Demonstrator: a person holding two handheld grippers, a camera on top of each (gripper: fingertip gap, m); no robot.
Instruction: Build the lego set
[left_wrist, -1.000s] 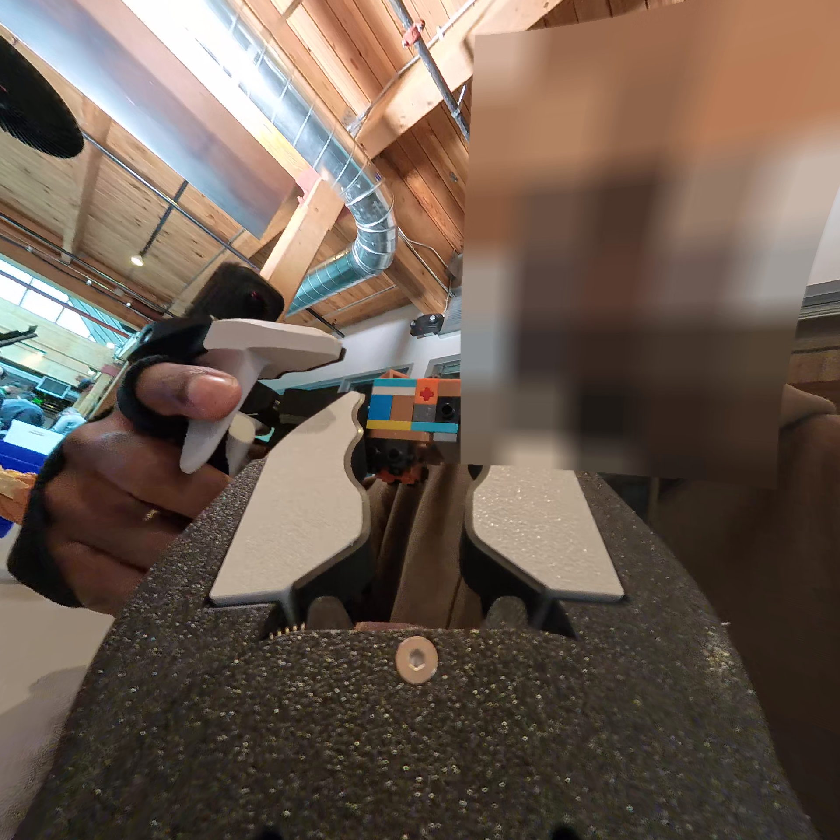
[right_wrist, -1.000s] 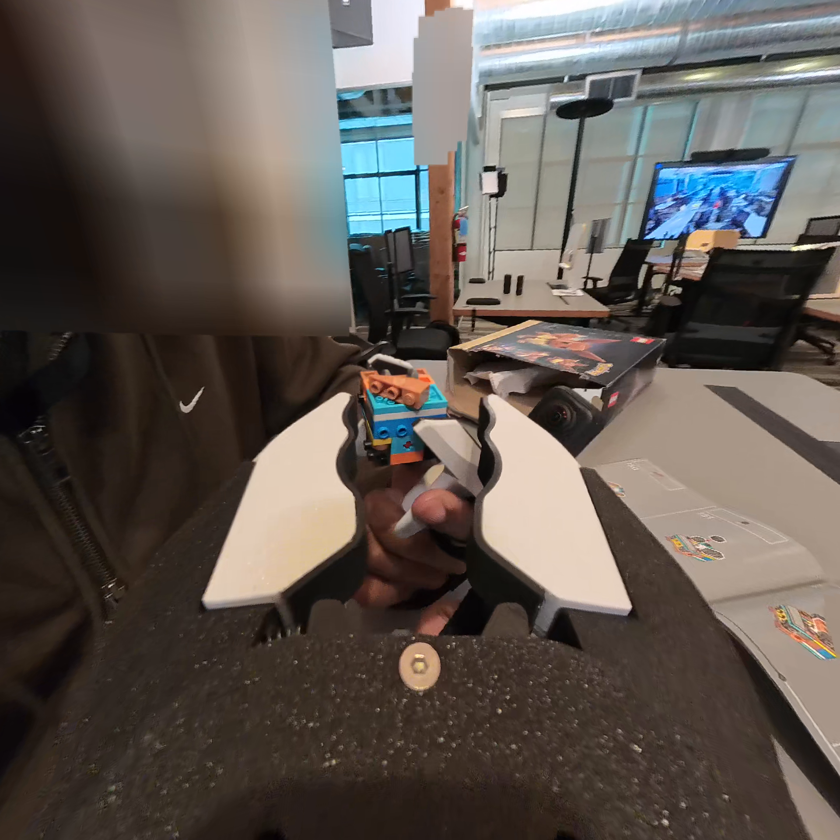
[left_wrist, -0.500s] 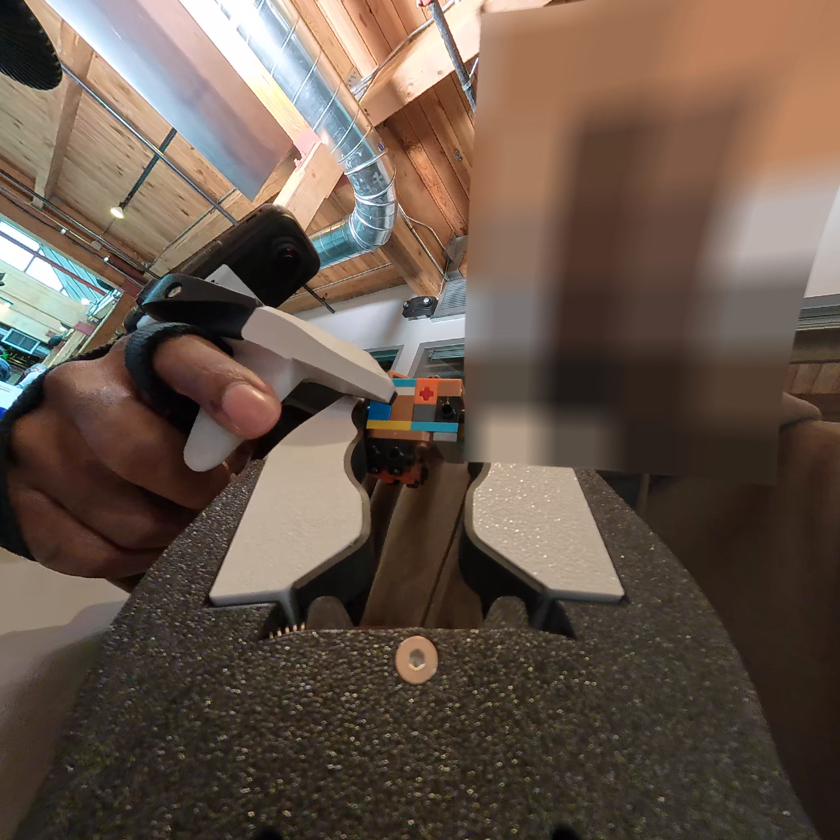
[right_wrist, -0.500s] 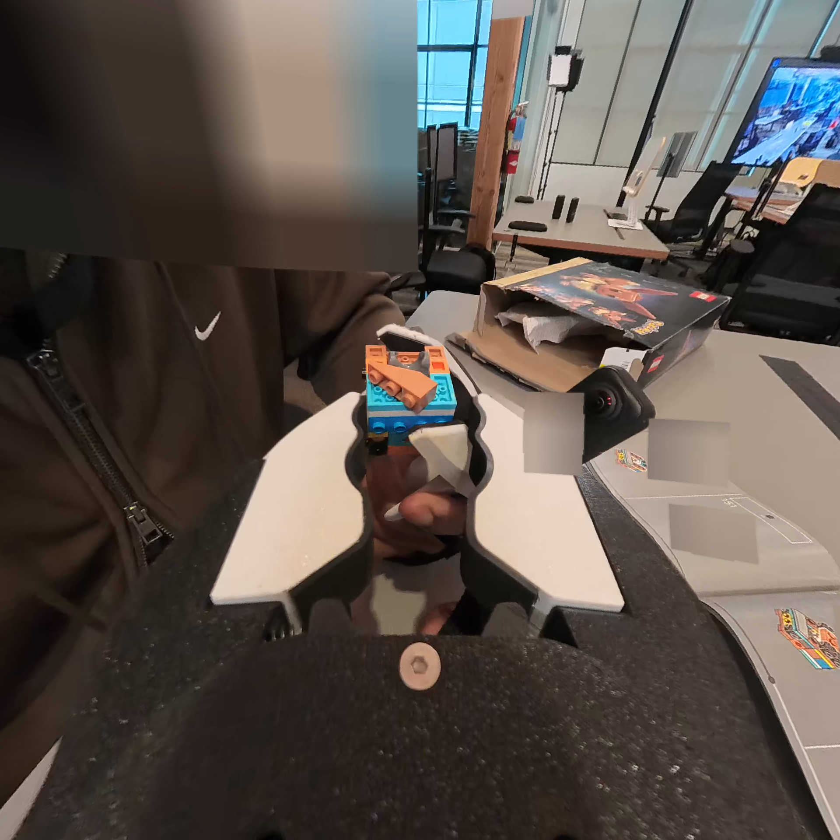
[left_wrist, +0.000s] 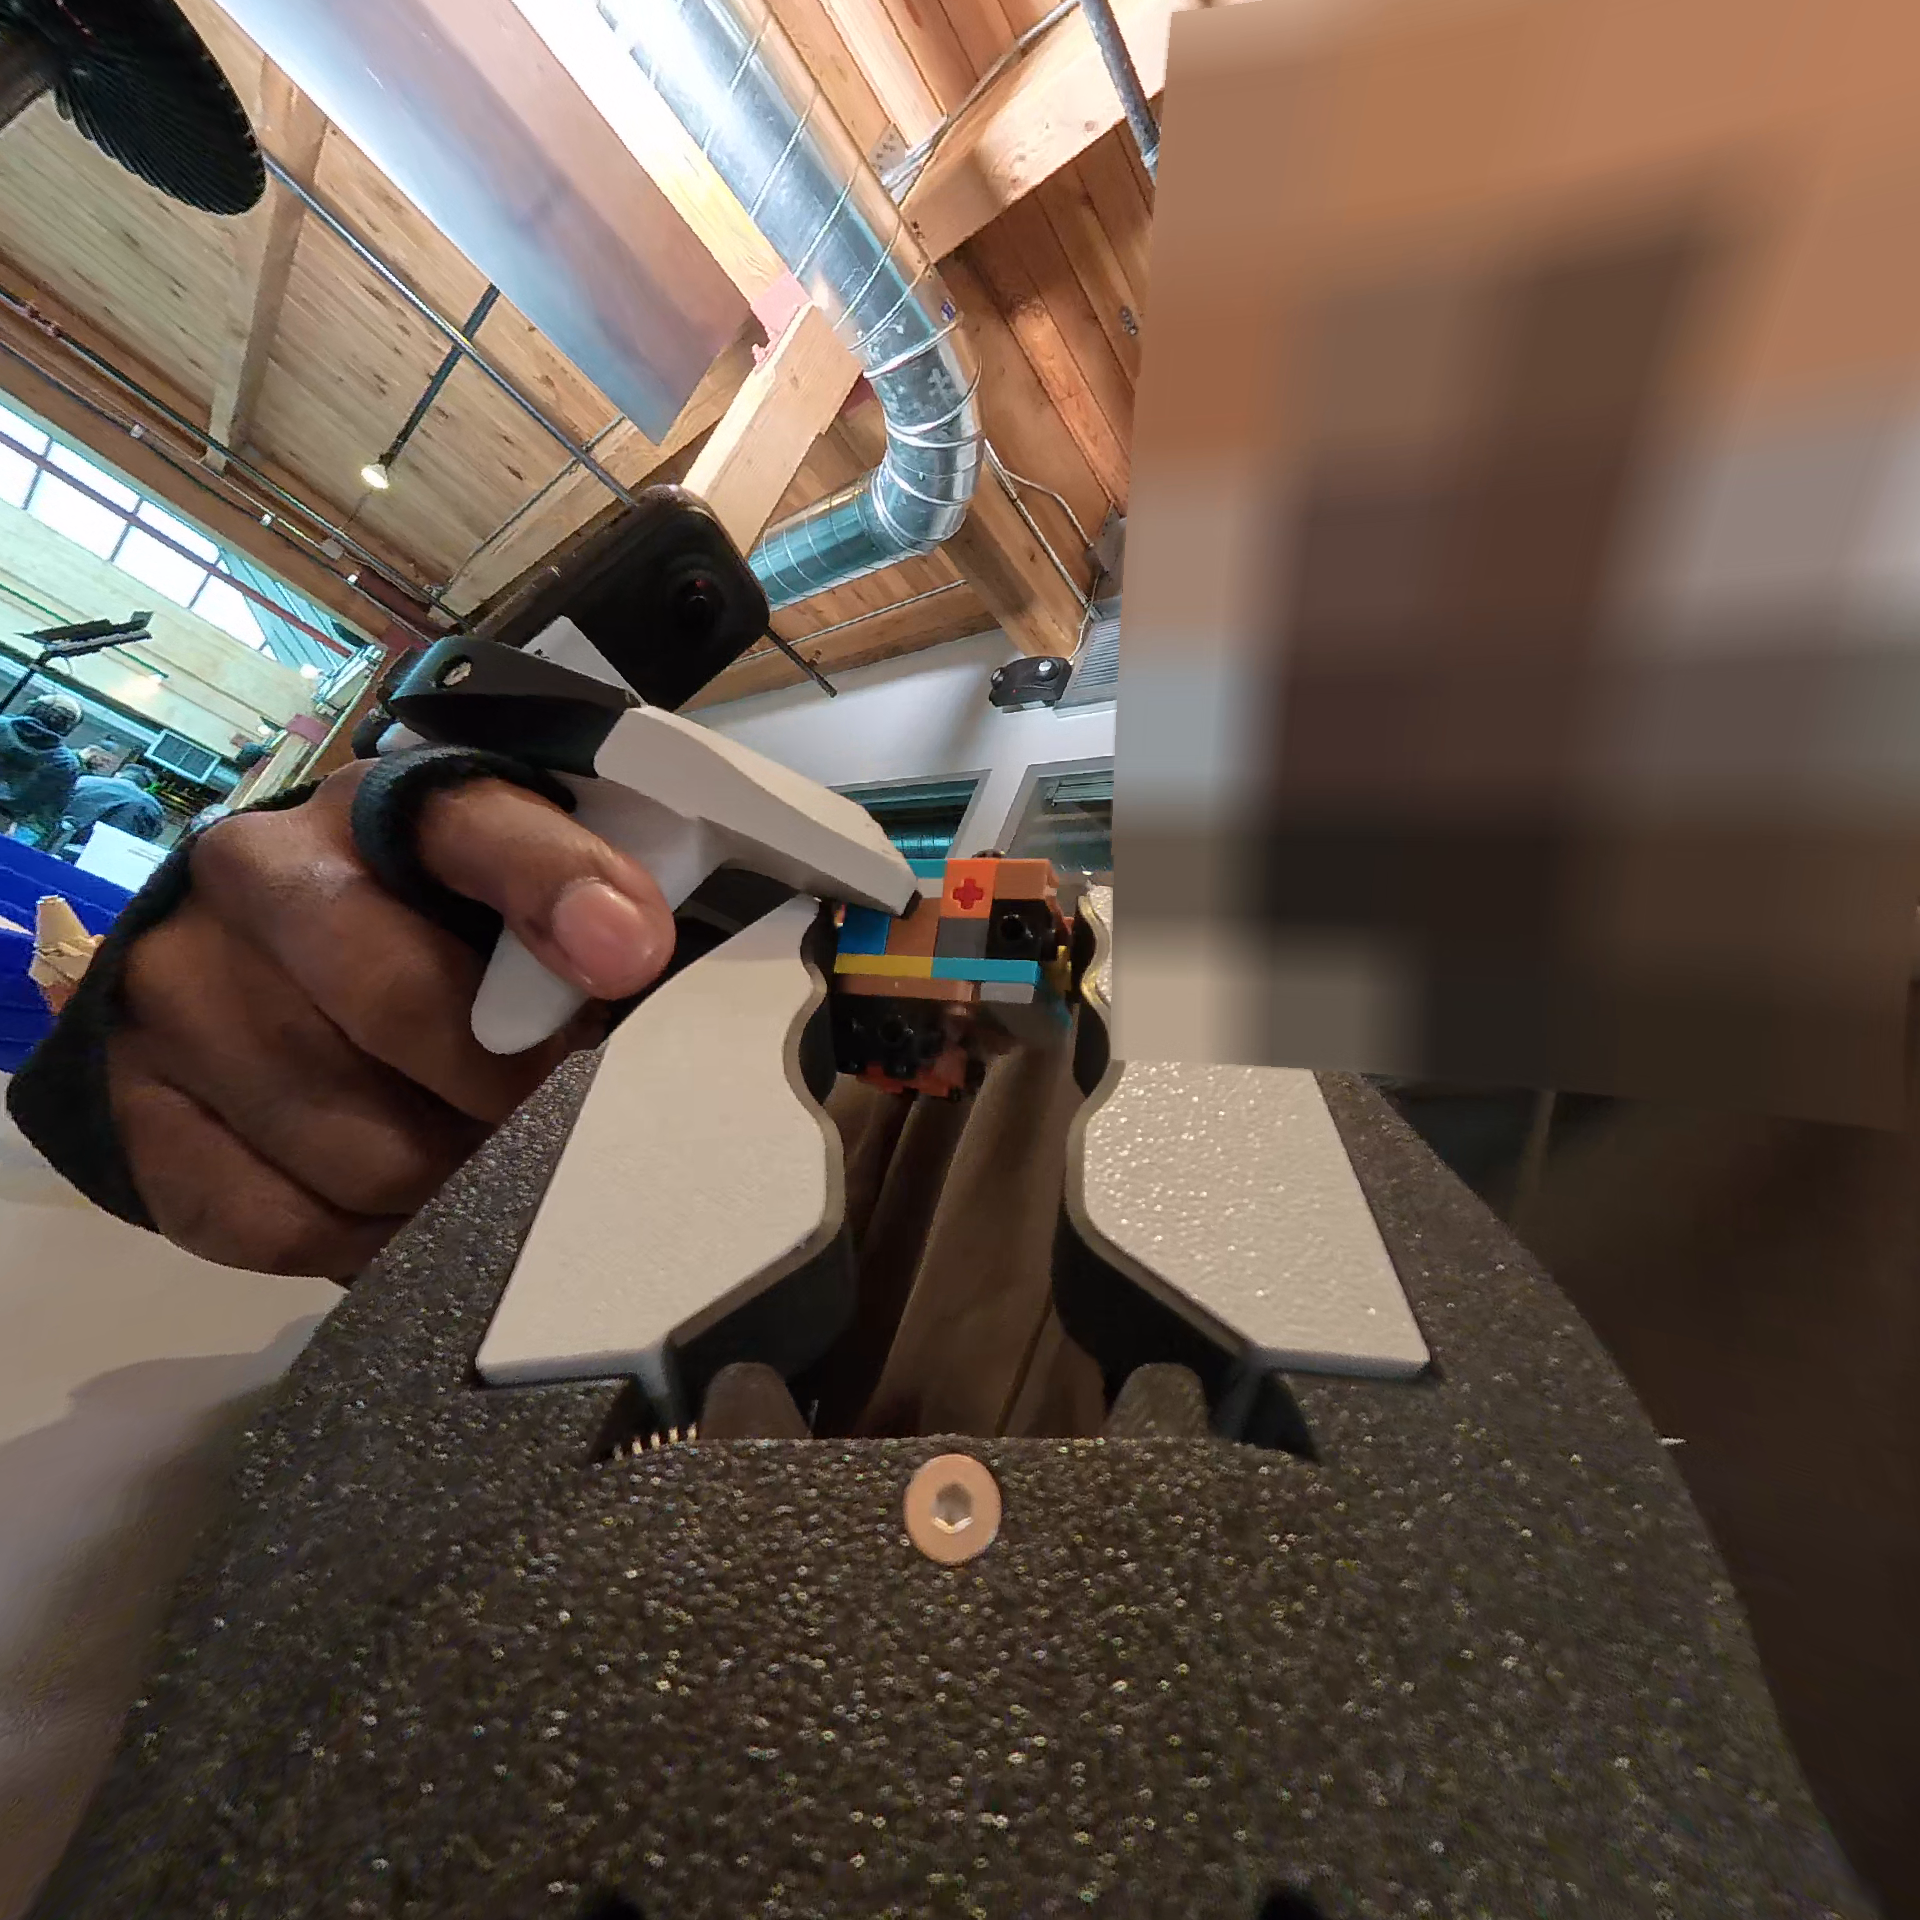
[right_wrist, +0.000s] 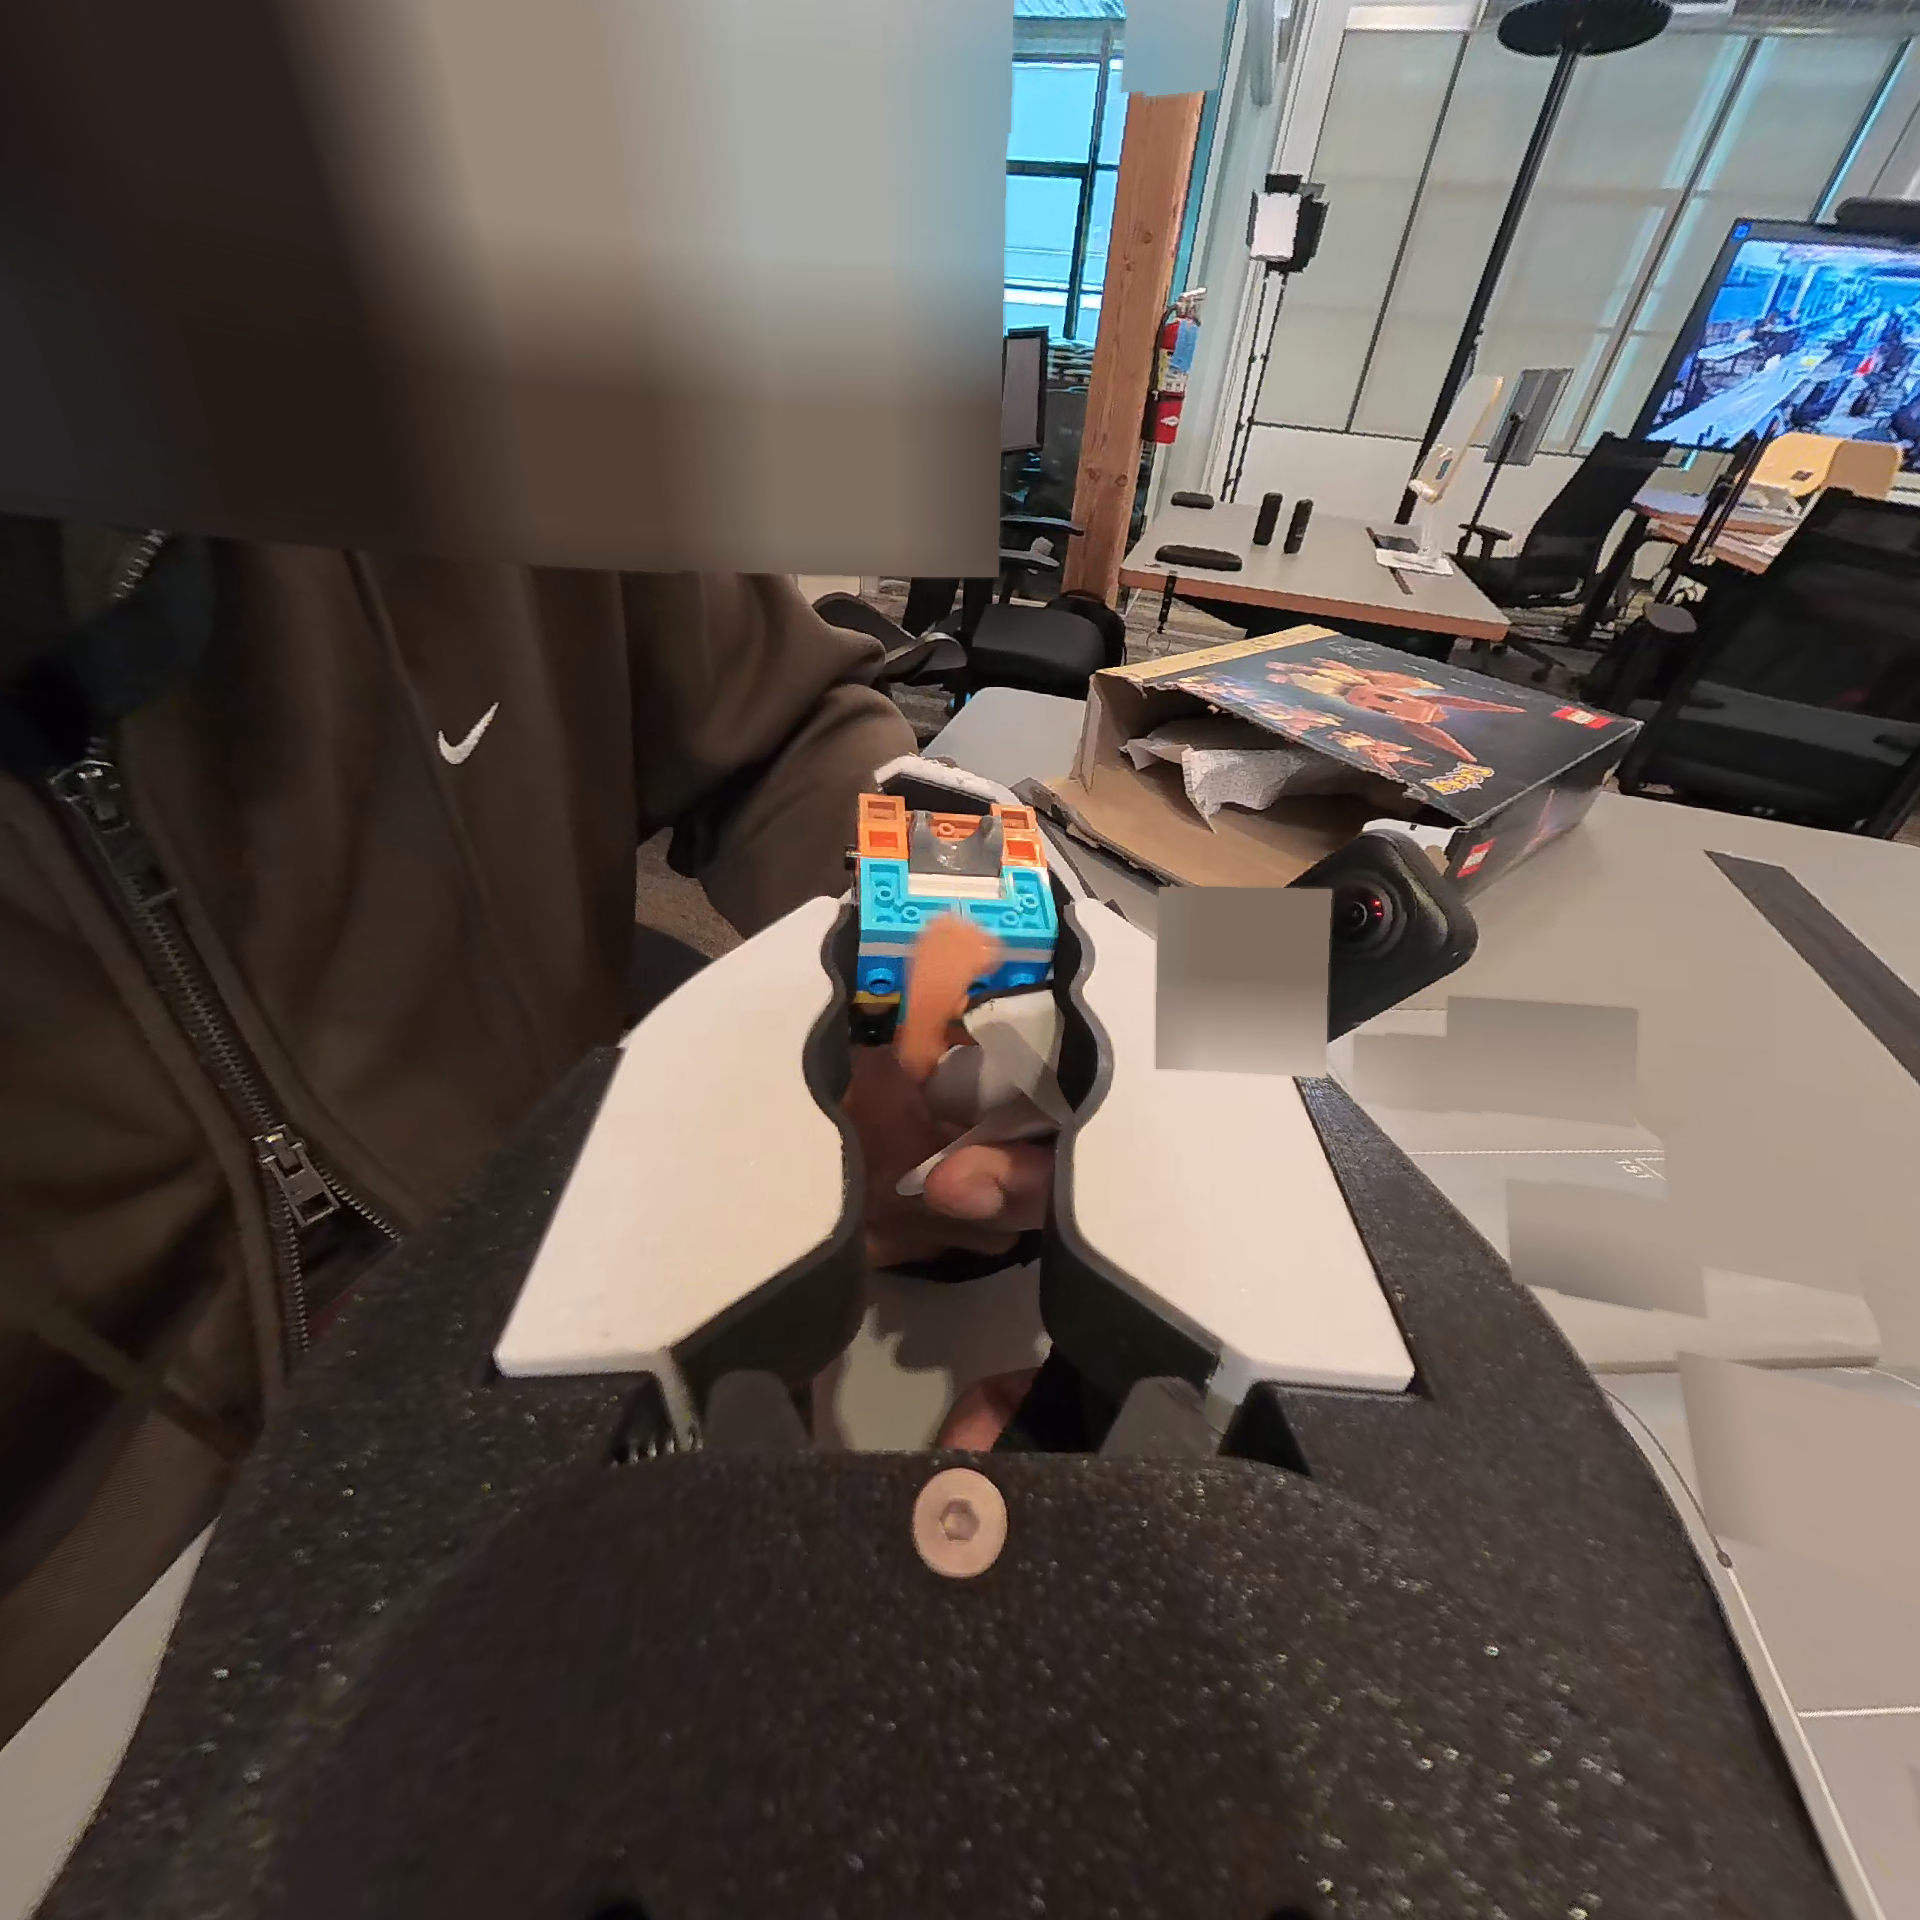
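Where the left wrist view looks upward, shows the left gripper (left_wrist: 953, 961) closed part-way onto the lego assembly (left_wrist: 940, 940), one white finger tight against each end, high off the table and in front of a person's brown jacket (left_wrist: 966, 1195). Lies crosswise there, long axis left to right from finger to finger, a red-cross tile facing the lens, blue and yellow plates in a band beneath, black pieces hanging lowest. Shows also a hand (left_wrist: 312, 997) squeezing a white trigger, one finger of the right gripper (left_wrist: 904, 902) touching the assembly's upper left corner, a black camera (left_wrist: 675, 603) on top, wooden beams and a silver duct (left_wrist: 914, 416) overhead.

Seen only from the right wrist view: that right gripper's own jaws part-way apart, tips flanking the same assembly's blue block; cannot tell whether pressing or merely beside. Stands taller than wide here, orange end up and away, blue end nearer the lens. Crossing the blue face, a blurred orange piece (right_wrist: 940, 987); held or loose, cannot tell. Beyond, on the grey table (right_wrist: 1662, 935), an opened lego box (right_wrist: 1403, 727) with crumpled paper inside, and printed sheets (right_wrist: 1818, 1714) at the right edge.
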